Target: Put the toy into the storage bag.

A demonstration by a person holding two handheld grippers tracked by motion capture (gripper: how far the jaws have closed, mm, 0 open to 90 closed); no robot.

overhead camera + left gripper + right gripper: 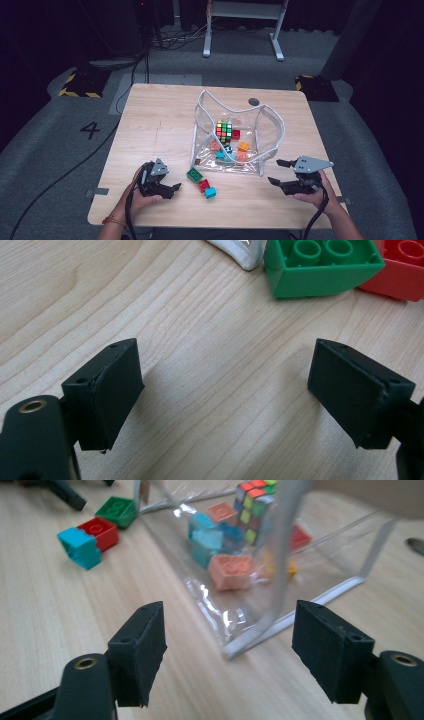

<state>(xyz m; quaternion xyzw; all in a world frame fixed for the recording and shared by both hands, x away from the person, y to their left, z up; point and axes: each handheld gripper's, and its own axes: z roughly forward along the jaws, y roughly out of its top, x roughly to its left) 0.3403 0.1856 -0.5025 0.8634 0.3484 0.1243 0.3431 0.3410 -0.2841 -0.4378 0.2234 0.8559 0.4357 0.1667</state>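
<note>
A clear plastic bag [267, 131] with white trim stands open on the wooden table [155, 127]; inside lie a colour-puzzle cube [223, 129] and several small bricks. Outside its near left corner sit a green brick [194, 174], a red brick [203, 185] and a cyan brick [210, 192]. My left gripper [172, 188] rests open just left of them; its view shows the green brick [320, 267] and red brick [400, 267] ahead. My right gripper [279, 172] is open near the bag's right front corner [250, 640], with the cyan brick [80, 547] off to its left.
A round cable hole [254, 101] sits at the table's far edge behind the bag. Bare wood spreads across the left half of the table. Beyond the table are a white desk frame [242, 30], floor cables and a floor mark "4".
</note>
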